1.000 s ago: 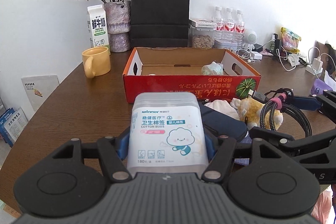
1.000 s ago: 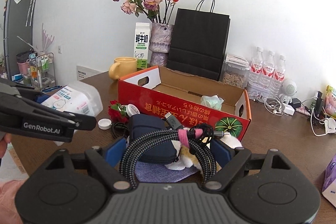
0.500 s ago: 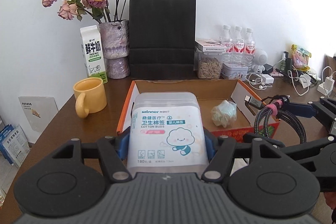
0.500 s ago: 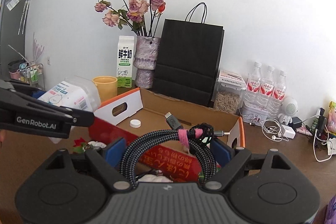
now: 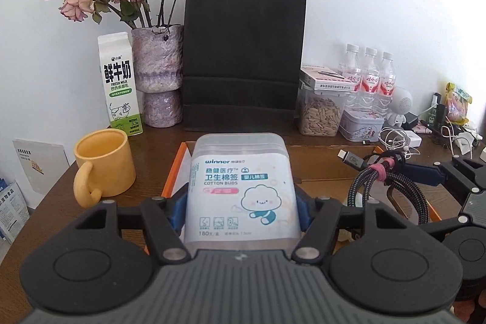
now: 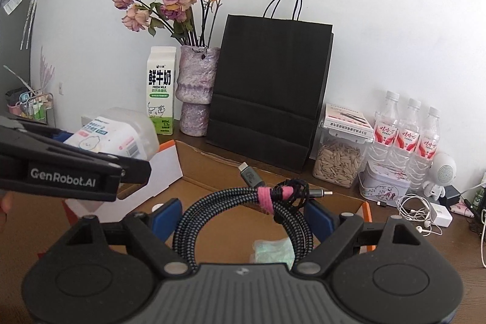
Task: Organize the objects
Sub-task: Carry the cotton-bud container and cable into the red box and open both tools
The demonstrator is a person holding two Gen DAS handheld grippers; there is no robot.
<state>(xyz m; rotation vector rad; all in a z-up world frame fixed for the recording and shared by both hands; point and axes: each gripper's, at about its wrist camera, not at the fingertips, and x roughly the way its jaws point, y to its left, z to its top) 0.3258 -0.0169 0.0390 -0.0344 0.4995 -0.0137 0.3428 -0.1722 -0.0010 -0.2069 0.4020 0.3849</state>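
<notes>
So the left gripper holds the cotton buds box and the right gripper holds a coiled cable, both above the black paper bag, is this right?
Not quite. The left gripper does hold the cotton buds box and the right gripper the coiled cable, but they are above the open cardboard box, not the black bag, which stands behind it. The right wrist view shows this.

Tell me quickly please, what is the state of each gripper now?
Left gripper: closed on the cotton buds box.
Right gripper: closed on the coiled cable.
</notes>
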